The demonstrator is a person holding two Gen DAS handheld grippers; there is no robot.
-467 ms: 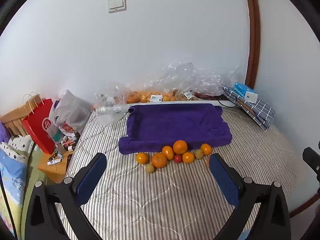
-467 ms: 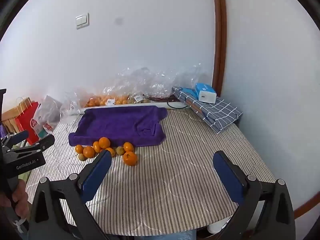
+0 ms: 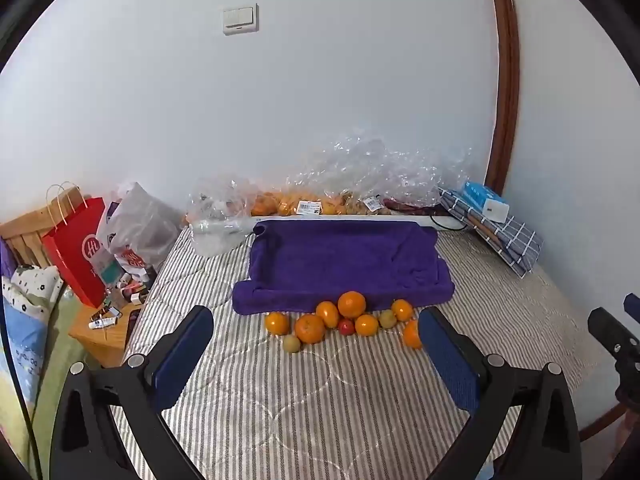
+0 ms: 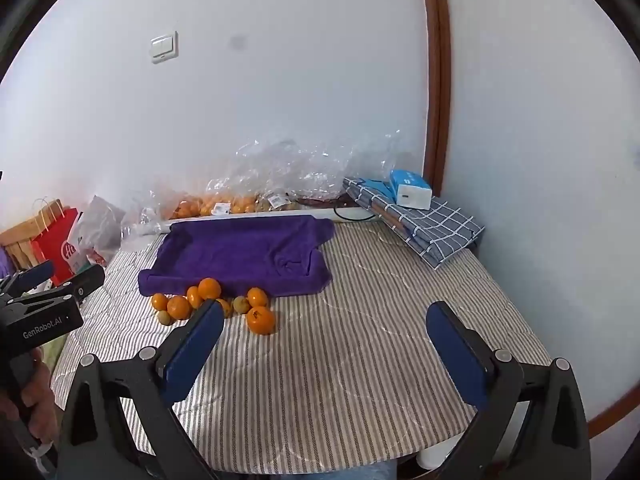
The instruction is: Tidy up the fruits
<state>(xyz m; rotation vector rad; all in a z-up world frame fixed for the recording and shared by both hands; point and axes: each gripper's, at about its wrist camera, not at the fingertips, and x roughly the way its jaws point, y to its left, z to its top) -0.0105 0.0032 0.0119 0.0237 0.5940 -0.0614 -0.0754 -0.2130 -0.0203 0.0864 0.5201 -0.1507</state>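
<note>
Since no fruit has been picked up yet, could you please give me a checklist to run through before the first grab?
1. Left gripper open, nothing between the fingers: ok.
2. Right gripper open, nothing held: ok.
3. Fruit pile in view on the striped cover: ok.
4. Purple towel free of fruit: ok.
5. Lone orange apart from the pile, easy first pick: ok.
6. Whether the fruit will roll when touched: cannot tell.

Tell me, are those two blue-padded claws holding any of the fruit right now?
No. The left gripper and right gripper both stand open and empty; the fruits lie untouched by the purple towel.
</note>
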